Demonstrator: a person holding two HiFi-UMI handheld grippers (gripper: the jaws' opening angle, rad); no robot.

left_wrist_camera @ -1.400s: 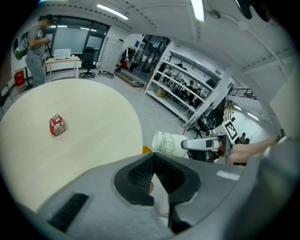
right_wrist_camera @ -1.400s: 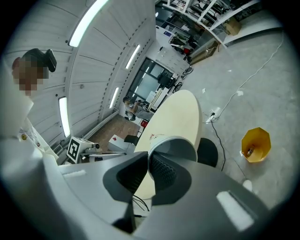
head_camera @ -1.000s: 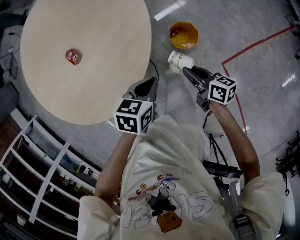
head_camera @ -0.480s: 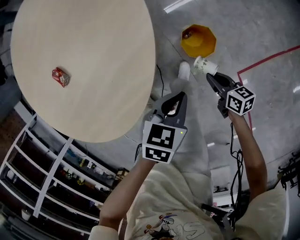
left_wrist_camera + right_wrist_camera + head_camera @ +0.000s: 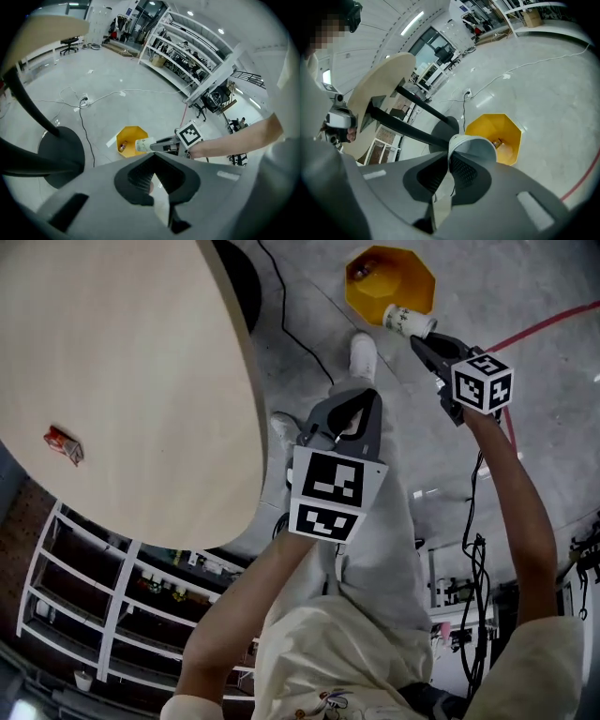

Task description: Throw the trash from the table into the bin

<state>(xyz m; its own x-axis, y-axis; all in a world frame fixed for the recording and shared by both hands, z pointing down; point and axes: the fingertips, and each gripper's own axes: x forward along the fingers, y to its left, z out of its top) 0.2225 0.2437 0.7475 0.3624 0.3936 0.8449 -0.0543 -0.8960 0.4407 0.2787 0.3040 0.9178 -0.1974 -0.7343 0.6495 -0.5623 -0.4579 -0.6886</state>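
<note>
Floor [image 5: 309,296]: grey, smooth poured surface with light glare, lying below both grippers and crossed by a black cable [image 5: 291,324] and a red line [image 5: 553,322]. Table [image 5: 122,381]: round, pale wood-grain top with a thin edge, to the left of the left gripper [image 5: 367,396]. Bin [image 5: 417,263]: yellow, octagonal, open-topped with smooth faceted walls, standing on the floor just beyond the tip of the right gripper [image 5: 419,338]; a small brownish item [image 5: 497,142] lies inside it. Left gripper: dark grey, fingertips brought together with nothing between them, pointing down at the floor, well apart from the bin. Right gripper: jaws clamped on the rim wall of the paper cup [image 5: 408,321], one pad inside the mouth and one outside. Paper cup: white, tapered cylinder with faint print, lying sideways off the right gripper's tip, its base overlapping the bin's near rim in the head view. Red packet [image 5: 63,444]: small, crumpled, on the tabletop, far to the left of both grippers.
</note>
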